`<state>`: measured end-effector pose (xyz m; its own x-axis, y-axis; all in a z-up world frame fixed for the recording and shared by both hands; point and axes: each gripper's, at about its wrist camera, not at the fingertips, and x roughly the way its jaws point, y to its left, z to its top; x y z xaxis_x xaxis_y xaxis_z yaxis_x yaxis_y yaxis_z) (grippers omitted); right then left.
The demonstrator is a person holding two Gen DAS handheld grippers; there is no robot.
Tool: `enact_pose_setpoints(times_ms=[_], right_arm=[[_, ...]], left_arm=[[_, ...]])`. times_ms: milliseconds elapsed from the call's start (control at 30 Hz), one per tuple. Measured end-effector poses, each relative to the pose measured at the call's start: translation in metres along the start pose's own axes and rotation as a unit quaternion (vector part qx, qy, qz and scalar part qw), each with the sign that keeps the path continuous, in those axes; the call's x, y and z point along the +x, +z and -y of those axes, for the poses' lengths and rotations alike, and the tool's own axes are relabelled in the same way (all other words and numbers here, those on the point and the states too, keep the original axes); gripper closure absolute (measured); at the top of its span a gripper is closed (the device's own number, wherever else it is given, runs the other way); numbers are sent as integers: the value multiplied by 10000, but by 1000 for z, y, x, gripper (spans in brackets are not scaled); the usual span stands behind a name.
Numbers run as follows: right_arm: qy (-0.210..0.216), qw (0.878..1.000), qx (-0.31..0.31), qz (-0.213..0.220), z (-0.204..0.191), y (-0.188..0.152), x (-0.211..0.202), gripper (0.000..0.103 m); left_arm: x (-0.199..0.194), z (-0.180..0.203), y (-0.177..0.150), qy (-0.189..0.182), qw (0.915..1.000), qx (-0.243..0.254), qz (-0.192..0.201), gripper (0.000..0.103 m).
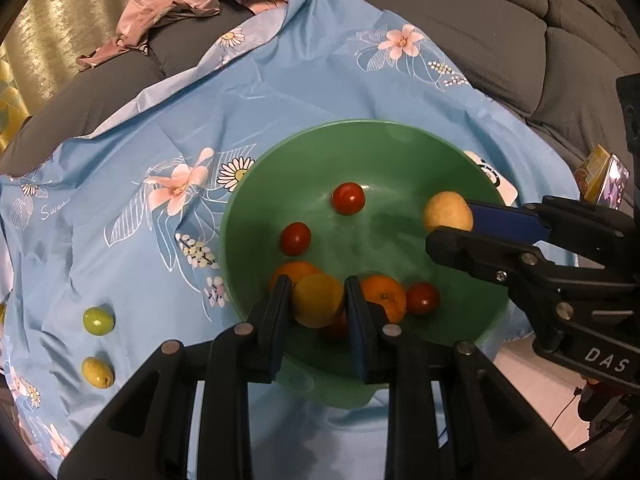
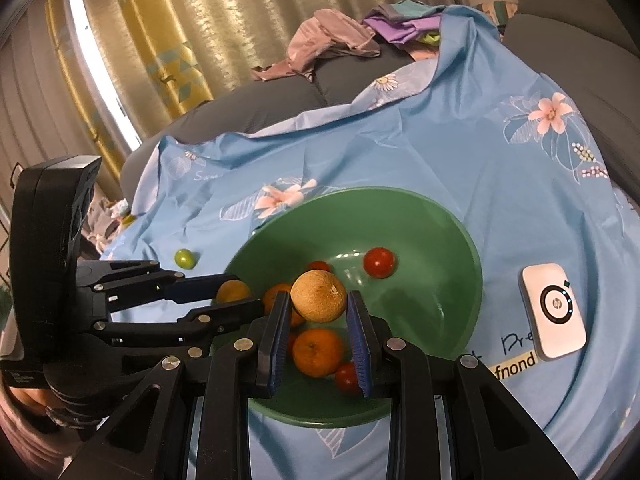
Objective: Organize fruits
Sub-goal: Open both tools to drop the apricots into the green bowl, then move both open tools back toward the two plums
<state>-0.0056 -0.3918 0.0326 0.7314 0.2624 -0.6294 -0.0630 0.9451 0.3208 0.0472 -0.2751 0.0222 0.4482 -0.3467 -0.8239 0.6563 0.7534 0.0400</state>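
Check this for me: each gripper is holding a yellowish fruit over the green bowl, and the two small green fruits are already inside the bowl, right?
Not quite. The two small green fruits lie outside the green bowl, on the blue flowered cloth beside it, as the left wrist view shows. The rest holds: the left gripper and right gripper each hold a yellowish fruit over the bowl.

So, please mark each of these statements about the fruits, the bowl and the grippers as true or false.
1. The green bowl contains red cherry tomatoes. True.
2. Both grippers are empty. False: the left gripper grips a yellow fruit and the right gripper grips a tan fruit.
3. Two small green fruits lie on the blue floral cloth, outside the bowl. True.
4. The white HP device lies inside the bowl. False: it lies on the cloth beside the bowl.
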Motion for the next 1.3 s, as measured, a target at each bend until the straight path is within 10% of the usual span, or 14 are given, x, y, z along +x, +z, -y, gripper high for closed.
enact_pose_setpoints(times_ms=[700, 1067, 1300], right_arm=[[-109, 9998, 154, -92, 5, -3, 7, 73], [-286, 9990, 291, -181, 3, -6, 3, 65], [-207, 9993, 257, -161, -8, -9, -4, 63]], left_arm=[[16, 1, 1, 74, 9997, 99, -234, 75], [-9, -6, -8, 226, 9997, -102, -12, 26], [-41, -35, -43, 423, 9966, -699, 125, 18]])
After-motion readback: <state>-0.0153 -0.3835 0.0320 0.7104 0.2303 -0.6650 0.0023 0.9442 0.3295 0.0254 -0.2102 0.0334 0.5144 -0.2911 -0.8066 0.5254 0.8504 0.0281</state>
